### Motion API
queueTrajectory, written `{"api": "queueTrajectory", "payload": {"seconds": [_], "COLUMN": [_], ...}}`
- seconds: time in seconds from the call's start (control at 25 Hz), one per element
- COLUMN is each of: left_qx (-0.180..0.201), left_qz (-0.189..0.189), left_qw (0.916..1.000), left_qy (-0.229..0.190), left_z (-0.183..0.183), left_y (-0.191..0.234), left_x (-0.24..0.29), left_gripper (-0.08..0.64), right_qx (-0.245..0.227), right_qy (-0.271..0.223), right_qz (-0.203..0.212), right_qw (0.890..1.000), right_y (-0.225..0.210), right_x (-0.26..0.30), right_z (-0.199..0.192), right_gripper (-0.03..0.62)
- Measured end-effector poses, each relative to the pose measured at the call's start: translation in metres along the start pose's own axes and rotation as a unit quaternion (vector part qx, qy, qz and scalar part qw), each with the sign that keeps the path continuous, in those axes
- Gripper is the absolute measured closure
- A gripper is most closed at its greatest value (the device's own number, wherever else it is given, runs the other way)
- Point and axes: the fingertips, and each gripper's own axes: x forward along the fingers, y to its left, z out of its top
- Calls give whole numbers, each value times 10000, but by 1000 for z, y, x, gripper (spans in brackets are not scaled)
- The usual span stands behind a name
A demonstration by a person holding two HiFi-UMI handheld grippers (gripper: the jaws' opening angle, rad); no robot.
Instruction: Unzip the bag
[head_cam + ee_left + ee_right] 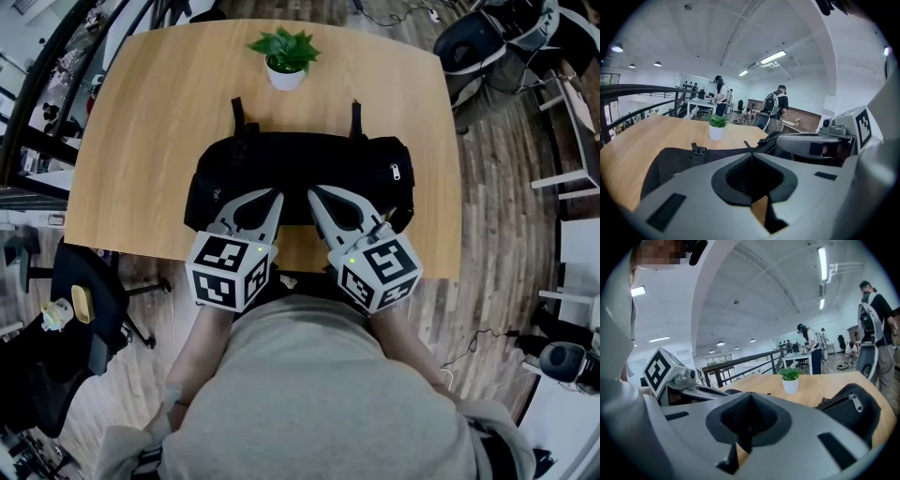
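Head view looks steeply down on a wooden table with a black bag lying across it, its long side along the table's near edge and about midway between the left and right edges; two straps with buckles reach from the bag toward the far edge; a silver zip pull lies on the bag's right end, and the zip looks done up there; a small potted plant in a white pot stands near the middle of the far edge, well apart from the bag.

Both tools hover side by side over the near half of the bag, tips pointing toward the far edge; the left gripper sits just left of the bag's middle, and the right gripper just right of it, the two tips near each other but apart; the zip pull is well off to the right of both.

Left gripper view shows its jaws pressed together, with nothing seen between them; the bag's dark top lies beyond the tips; right gripper view shows the same, jaws fully narrow and empty, with the bag's right end and zip pull off to the right.

People stand in the room beyond the table.
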Motion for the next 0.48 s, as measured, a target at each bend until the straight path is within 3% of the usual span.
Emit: {"api": "queueTrajectory", "payload": {"seconds": [0.48], "left_qx": [17], "left_qz": [-81], "left_qw": [10000], "left_qy": [-41], "left_z": [5], "left_y": [-3], "left_x": [2], "left_gripper": [535], "right_qx": [23], "right_qy": [31], "right_qz": [-44], "right_qw": [10000], "right_y": [-3], "right_x": [1], "right_z": [-2], "right_gripper": [586]}}
